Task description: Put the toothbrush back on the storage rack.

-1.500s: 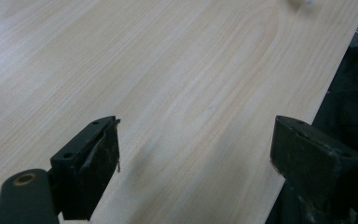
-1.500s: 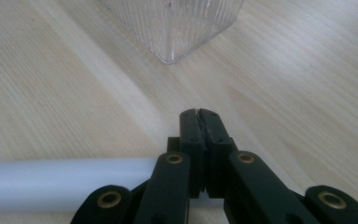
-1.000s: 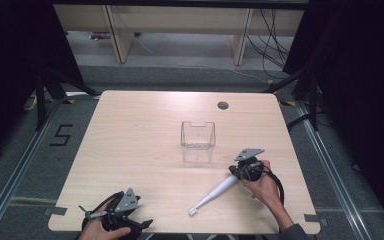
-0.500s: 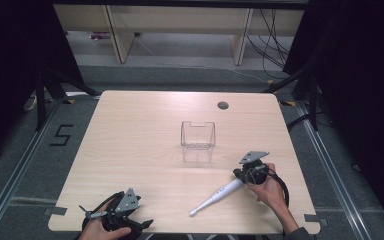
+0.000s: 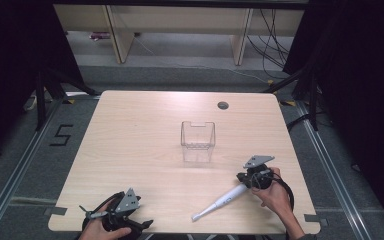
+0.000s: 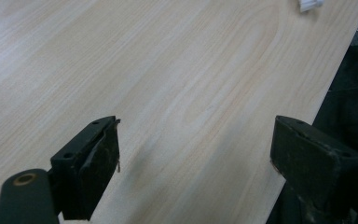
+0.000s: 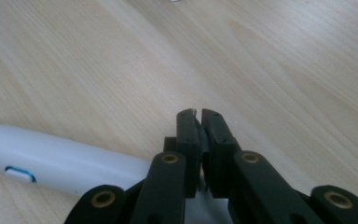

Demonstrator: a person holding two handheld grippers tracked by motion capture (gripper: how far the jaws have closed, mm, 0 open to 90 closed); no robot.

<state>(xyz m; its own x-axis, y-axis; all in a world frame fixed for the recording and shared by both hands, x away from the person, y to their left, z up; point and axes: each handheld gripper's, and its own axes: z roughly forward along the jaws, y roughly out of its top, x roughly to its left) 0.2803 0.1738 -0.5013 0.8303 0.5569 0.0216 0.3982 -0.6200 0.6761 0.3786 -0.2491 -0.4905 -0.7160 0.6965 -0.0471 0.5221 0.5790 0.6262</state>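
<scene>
The right gripper (image 5: pixel 244 178) (jaws pressed together, nothing between) rests beside the white toothbrush (image 5: pixel 220 202), nearer than the clear box (image 5: pixel 198 135). The left gripper (image 6: pixel 196 154) gapes wide

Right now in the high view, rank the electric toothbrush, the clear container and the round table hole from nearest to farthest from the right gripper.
1. electric toothbrush, beside the right gripper, near edge.
2. clear container, table centre.
3. round table hole, far edge.

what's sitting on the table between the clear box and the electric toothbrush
Nothing: in the high view, bare wood separates the clear box from the electric toothbrush.
</scene>
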